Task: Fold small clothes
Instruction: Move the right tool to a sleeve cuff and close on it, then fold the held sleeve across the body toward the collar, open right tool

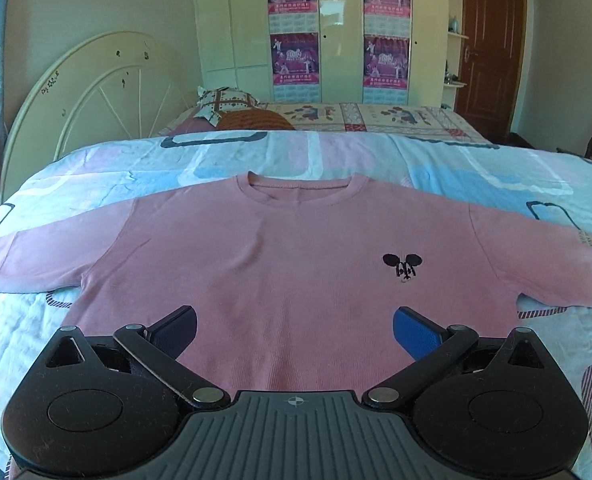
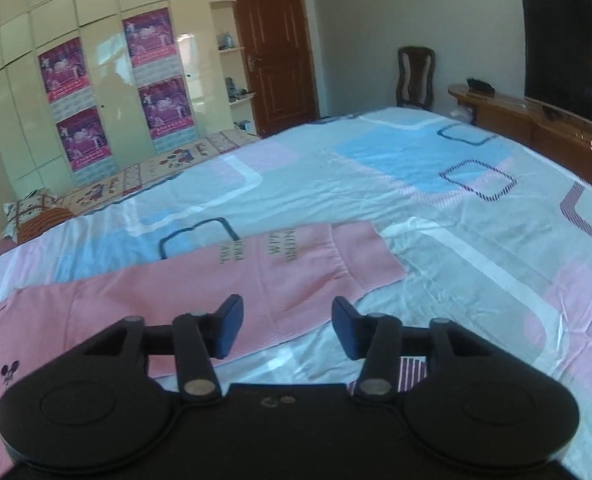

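Your left gripper [image 1: 295, 332] hangs over the lower middle of the pink shirt [image 1: 288, 248], its jaws spread wide with nothing between them but the fabric below; whether the pads touch the cloth you cannot tell. That shirt lies face up and flat on the patterned bedspread [image 1: 96, 160], neckline toward the far side, both sleeves stretched out sideways, a small black mouse emblem [image 1: 402, 266] on its chest. Your right gripper [image 2: 287, 330] stands about half open above the shirt's right sleeve [image 2: 296, 264], near the sleeve's lower edge where pink meets the bedspread, and no cloth is pinched between its pads. The sleeve shows lines of dark lettering near its cuff. Beyond the bed you see a cream wardrobe [image 1: 336, 40] with purple posters and a brown door [image 2: 276, 48].
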The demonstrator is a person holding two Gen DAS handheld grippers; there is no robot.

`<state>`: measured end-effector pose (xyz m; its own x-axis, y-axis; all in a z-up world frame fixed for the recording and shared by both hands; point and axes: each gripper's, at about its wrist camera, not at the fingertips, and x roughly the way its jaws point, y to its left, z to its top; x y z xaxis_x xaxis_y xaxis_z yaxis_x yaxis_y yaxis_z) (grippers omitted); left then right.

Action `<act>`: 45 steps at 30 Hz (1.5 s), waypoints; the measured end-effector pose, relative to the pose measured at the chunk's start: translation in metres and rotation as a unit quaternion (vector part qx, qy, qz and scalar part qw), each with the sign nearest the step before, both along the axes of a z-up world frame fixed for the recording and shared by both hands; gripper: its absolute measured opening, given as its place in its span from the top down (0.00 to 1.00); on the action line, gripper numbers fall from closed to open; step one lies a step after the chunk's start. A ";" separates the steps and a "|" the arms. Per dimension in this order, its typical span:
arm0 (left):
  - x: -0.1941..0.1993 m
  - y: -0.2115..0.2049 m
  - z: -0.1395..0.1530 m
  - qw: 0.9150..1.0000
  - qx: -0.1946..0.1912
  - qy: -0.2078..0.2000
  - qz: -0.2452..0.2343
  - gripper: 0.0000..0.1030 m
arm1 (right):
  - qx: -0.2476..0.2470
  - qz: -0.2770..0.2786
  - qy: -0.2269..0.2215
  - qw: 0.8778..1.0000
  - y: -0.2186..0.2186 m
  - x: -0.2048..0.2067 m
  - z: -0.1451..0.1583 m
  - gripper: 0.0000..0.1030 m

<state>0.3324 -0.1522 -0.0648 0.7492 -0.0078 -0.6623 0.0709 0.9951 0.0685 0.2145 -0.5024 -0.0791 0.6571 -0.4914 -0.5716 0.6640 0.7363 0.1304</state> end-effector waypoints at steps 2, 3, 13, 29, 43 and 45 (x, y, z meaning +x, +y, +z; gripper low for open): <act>0.008 -0.012 -0.004 1.000 0.009 0.006 0.004 0.00 | 0.023 -0.014 -0.005 1.000 -0.026 0.003 -0.011 0.54; 0.013 -0.017 -0.006 1.000 0.012 0.009 0.007 0.00 | 0.032 -0.019 -0.005 0.999 -0.037 0.006 -0.017 0.54; 0.038 -0.056 -0.008 0.999 0.029 0.019 0.008 0.00 | 0.167 -0.048 -0.057 0.983 -0.116 0.016 -0.073 0.61; 0.063 -0.010 -0.005 0.998 0.049 0.022 0.031 0.00 | 0.059 -0.013 -0.004 0.998 -0.124 0.054 -0.060 0.91; 0.105 0.118 -0.041 0.997 -0.012 0.058 0.049 0.00 | 0.017 0.134 -0.021 0.991 0.039 0.152 -0.017 0.92; 0.109 0.137 -0.045 0.997 -0.011 0.058 0.043 0.00 | 0.010 0.172 -0.017 0.985 0.084 0.172 -0.014 0.92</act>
<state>0.4419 -0.0155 -0.1094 0.6658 0.0387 -0.7451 -0.0093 0.9990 0.0436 0.3867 -0.4188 -0.0932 0.8015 -0.2242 -0.5543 0.3699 0.9143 0.1651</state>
